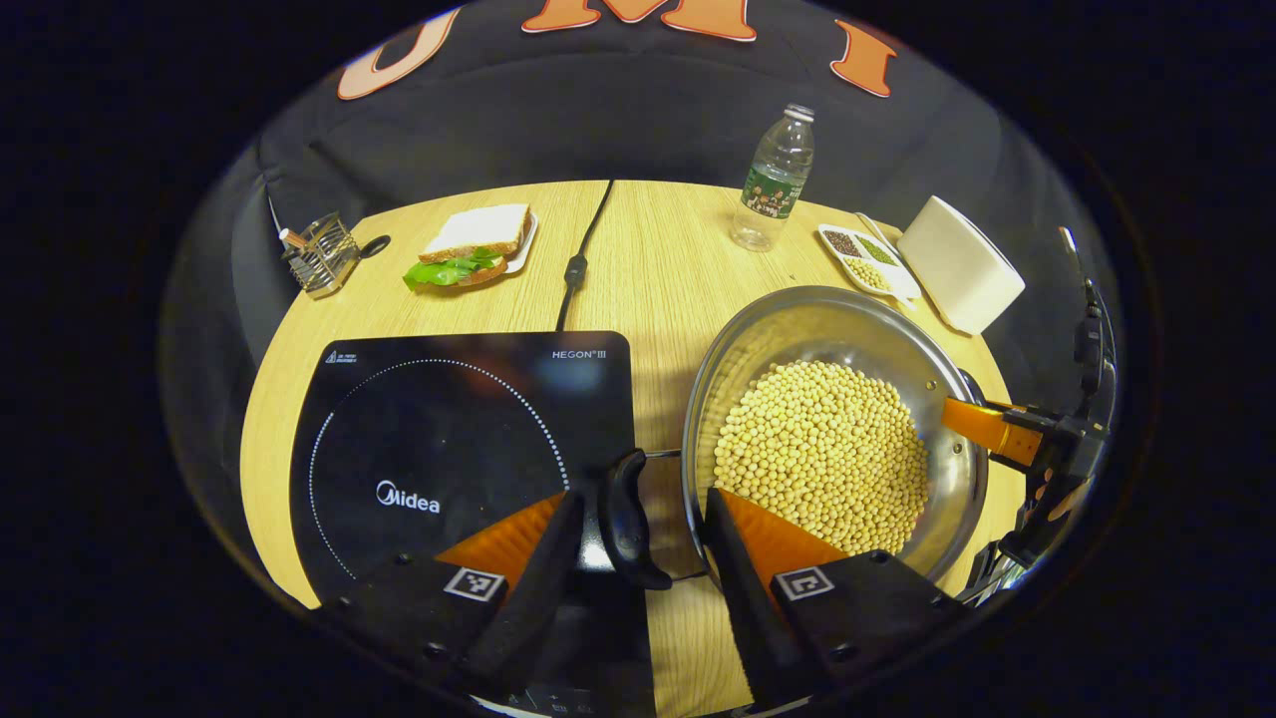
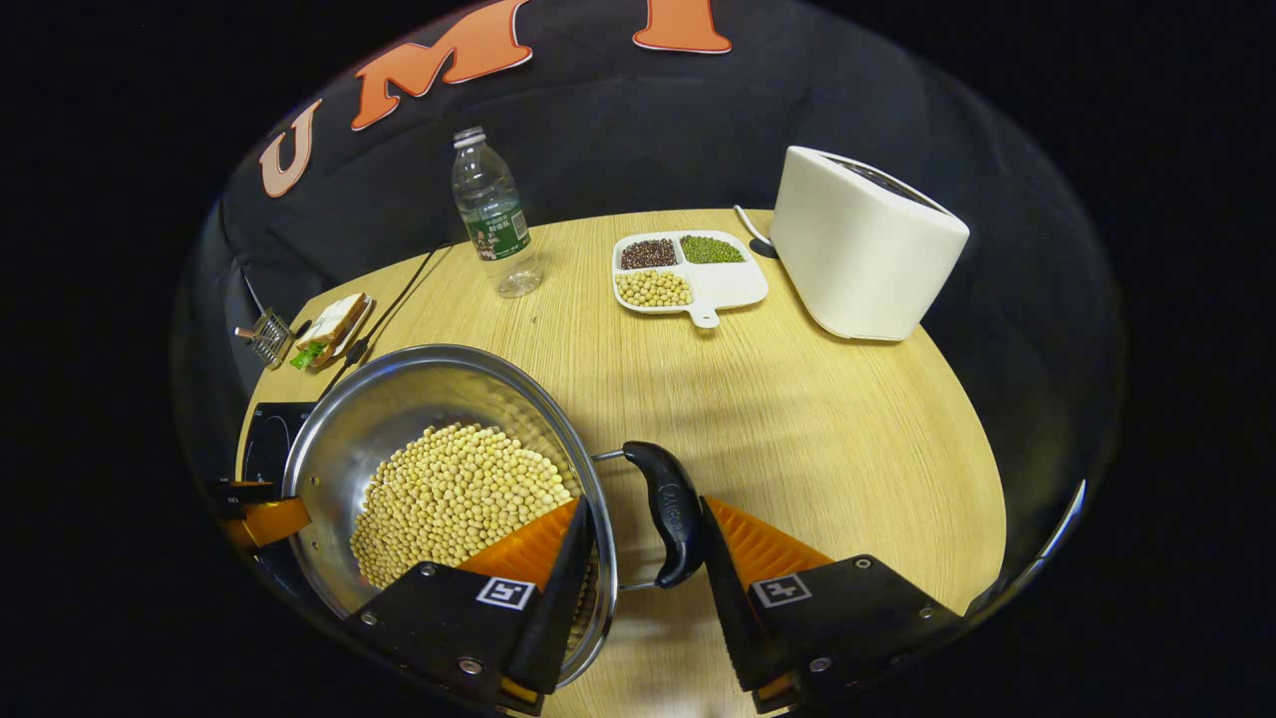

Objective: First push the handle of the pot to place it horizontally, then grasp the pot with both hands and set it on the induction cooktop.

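Note:
A steel pot (image 1: 797,324) full of soybeans (image 1: 822,454) stands on the wooden table, just right of the black induction cooktop (image 1: 439,439). My left gripper (image 1: 644,496) is open and straddles the pot's black side handle (image 1: 630,514); one finger lies over the cooktop's corner, the other at the pot wall. At the opposite rim the right gripper (image 1: 1037,439) shows. In the right gripper view, the right gripper (image 2: 646,502) is open around the other black handle (image 2: 670,509), one finger over the pot (image 2: 399,399) rim, one outside the handle. The left gripper (image 2: 261,519) sits at the far rim.
At the back of the table are a sandwich on a plate (image 1: 469,244), a small wire rack (image 1: 321,256), the cooktop's power cord (image 1: 578,264), a water bottle (image 1: 775,179), a divided dish of beans (image 2: 688,269) and a white toaster (image 2: 862,244). Bare wood lies right of the pot.

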Demonstrator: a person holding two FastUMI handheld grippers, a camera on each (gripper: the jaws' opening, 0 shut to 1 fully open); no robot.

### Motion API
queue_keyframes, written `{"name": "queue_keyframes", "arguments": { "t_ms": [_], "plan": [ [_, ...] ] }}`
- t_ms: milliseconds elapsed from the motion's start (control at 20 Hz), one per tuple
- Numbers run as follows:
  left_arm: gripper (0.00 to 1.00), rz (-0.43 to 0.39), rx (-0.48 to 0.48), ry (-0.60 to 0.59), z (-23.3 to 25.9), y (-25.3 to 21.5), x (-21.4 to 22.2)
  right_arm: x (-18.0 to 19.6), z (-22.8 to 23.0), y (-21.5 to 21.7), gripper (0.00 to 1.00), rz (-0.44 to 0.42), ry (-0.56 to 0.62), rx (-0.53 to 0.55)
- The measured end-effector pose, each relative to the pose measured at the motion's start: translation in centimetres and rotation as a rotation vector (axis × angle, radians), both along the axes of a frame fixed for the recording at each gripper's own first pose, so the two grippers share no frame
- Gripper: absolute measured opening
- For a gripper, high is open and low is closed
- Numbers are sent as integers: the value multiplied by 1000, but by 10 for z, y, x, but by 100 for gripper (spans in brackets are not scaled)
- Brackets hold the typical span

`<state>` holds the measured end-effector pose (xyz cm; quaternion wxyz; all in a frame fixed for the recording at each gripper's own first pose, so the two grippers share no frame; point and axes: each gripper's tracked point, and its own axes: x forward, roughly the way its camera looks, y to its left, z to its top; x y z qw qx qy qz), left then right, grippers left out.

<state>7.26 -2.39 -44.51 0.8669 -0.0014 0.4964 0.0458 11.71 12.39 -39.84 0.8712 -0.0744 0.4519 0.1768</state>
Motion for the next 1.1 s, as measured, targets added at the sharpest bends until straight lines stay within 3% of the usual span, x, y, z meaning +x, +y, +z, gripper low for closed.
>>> {"name": "queue_keyframes", "arguments": {
  "t_ms": [50,150,250,400,700,1100],
  "plan": [
    [66,16,-7,18,2,-2,-4,-1,-1,0,65,-3,3,1],
    [60,59,-51,52,-3,-3,-3,-2,1,-2,62,-15,10,5],
    [54,51,-62,58,-4,-8,-4,-3,0,-4,58,-18,-5,10],
    [53,57,-63,72,-3,-16,-11,-11,2,-17,52,-42,16,19],
    [54,39,-62,58,15,-20,-11,-21,16,-26,50,-92,32,41],
    [54,32,-72,25,67,14,-16,-43,60,9,50,-110,17,79]
  ]
}}
